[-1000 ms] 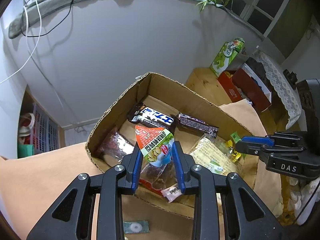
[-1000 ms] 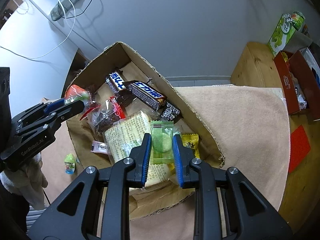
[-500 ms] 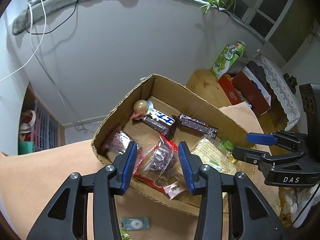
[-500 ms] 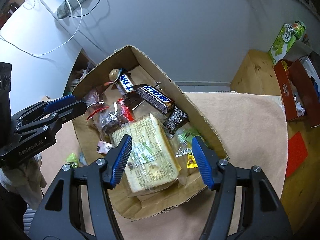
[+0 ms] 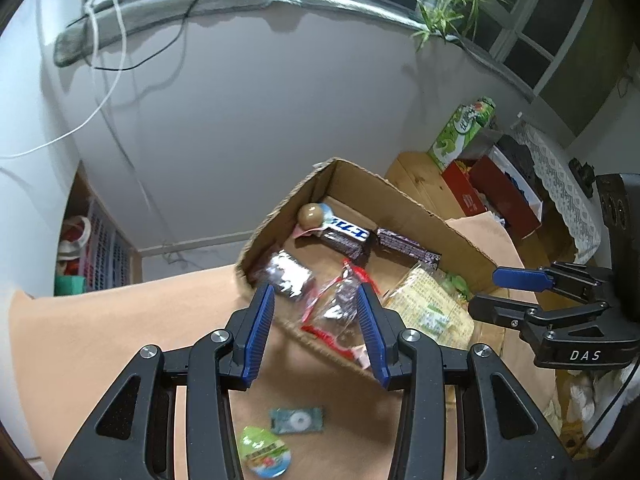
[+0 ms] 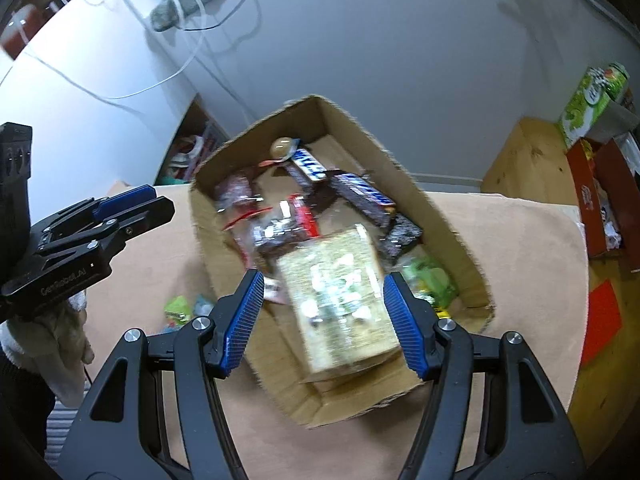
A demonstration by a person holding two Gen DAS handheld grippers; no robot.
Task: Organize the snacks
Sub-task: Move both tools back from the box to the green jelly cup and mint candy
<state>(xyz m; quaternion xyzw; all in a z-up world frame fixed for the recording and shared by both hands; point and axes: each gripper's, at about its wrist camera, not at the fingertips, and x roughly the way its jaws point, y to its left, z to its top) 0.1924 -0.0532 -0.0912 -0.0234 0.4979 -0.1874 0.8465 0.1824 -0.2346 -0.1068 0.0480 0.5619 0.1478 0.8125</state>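
Note:
An open cardboard box (image 5: 404,200) (image 6: 360,132) stands on a peach cloth (image 5: 120,320). It holds two chocolate bars (image 5: 347,236) (image 6: 362,194), a dark bar (image 5: 406,246), clear red-edged bags (image 5: 340,300), a big cracker pack (image 6: 340,292) (image 5: 430,312), a green candy packet (image 6: 430,280) and a round-topped snack packet (image 5: 311,215) (image 6: 282,148) in the far corner. My left gripper (image 5: 314,296) (image 6: 160,202) hangs open and empty above the box's near edge. My right gripper (image 6: 323,278) (image 5: 494,292) is open wide above the cracker pack, holding nothing.
Outside the box on the cloth lie a teal packet (image 5: 296,420) and a green round packet (image 5: 264,450) (image 6: 178,308). Red boxes (image 5: 496,192) and a green carton (image 5: 460,132) stand on a wooden table (image 6: 528,160) to the right. A grey wall with hanging cables (image 5: 120,60) rises behind.
Both grippers opened and let go. The red-and-green packet now lies in the box's far corner, the green candy packet by the right wall. Both grippers rose and drew back.

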